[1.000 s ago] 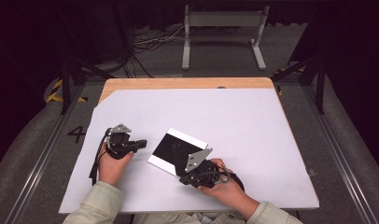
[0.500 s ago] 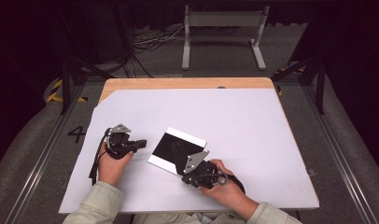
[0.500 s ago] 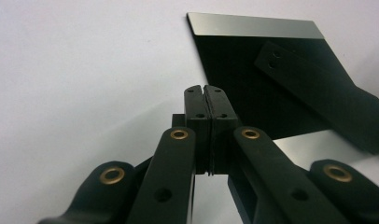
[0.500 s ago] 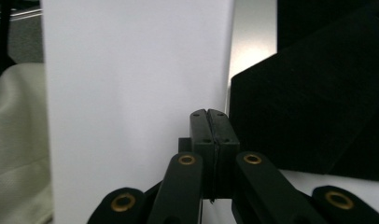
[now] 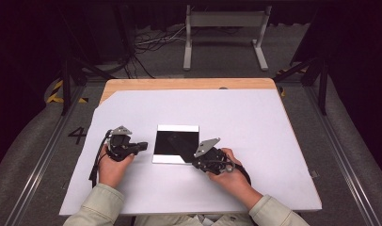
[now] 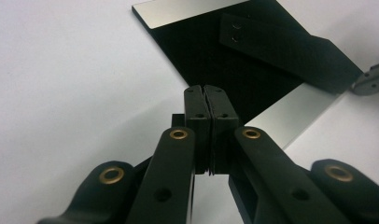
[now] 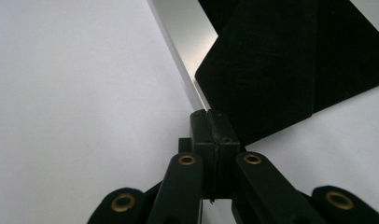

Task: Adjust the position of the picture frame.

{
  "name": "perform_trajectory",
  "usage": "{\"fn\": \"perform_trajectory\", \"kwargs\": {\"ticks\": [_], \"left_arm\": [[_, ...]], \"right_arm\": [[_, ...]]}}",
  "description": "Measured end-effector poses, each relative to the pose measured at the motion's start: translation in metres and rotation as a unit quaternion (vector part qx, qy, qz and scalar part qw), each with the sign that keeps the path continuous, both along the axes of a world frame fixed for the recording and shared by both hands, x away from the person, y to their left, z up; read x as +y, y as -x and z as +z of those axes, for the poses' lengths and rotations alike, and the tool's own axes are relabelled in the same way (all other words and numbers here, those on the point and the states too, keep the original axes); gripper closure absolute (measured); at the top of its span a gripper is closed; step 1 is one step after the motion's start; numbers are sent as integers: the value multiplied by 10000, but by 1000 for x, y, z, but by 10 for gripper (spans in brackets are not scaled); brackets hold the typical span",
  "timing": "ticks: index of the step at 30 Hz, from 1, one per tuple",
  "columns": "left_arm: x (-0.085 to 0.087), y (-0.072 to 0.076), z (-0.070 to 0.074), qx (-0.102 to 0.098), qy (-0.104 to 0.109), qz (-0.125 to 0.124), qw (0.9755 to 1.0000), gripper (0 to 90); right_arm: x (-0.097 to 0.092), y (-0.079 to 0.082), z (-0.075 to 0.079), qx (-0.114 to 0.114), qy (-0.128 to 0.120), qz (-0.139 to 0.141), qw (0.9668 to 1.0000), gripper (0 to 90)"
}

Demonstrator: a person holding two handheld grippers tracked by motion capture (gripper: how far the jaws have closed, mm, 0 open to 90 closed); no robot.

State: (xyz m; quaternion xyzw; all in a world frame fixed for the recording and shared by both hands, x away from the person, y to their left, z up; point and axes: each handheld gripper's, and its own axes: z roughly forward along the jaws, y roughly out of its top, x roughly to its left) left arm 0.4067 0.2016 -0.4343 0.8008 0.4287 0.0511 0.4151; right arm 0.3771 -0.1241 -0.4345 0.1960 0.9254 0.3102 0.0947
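A black square plate (image 5: 168,141) with silvery strips along two edges lies on the white sheet (image 5: 236,117), square to the table. A flat black strip (image 5: 182,145) with two small holes rests across it, and its near corner overhangs the plate. My right gripper (image 5: 193,157) is shut, its tips at that corner (image 7: 211,122) of the strip (image 7: 271,70); whether they press on it I cannot tell. My left gripper (image 5: 144,146) is shut with nothing in it, its tips (image 6: 206,100) just at the plate's left corner (image 6: 201,60).
The white sheet covers most of a wooden table (image 5: 189,84). Beyond the table are a grey metal stand (image 5: 224,28) and cables on the floor. Both of the person's forearms come in at the bottom edge.
The plate has turned from skewed to square with the table. My right gripper has shifted a little to the right with the black strip's corner. My left gripper has stayed put.
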Motion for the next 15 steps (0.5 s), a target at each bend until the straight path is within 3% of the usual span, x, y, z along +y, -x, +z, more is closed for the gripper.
{"fn": "perform_trajectory", "kwargs": {"ticks": [8,12,15], "left_arm": [[0,2,0,-37,37,-11,10000,883],[0,4,3,-120,72,-103,9998,869],[-2,13,7,-315,-215,-238,9990,851]], "right_arm": [[-3,-5,3,-107,14,-117,9999,900],[-9,-4,13,-80,-203,-113,9997,900],[-17,-4,23,-85,-379,-196,9991,900]]}}
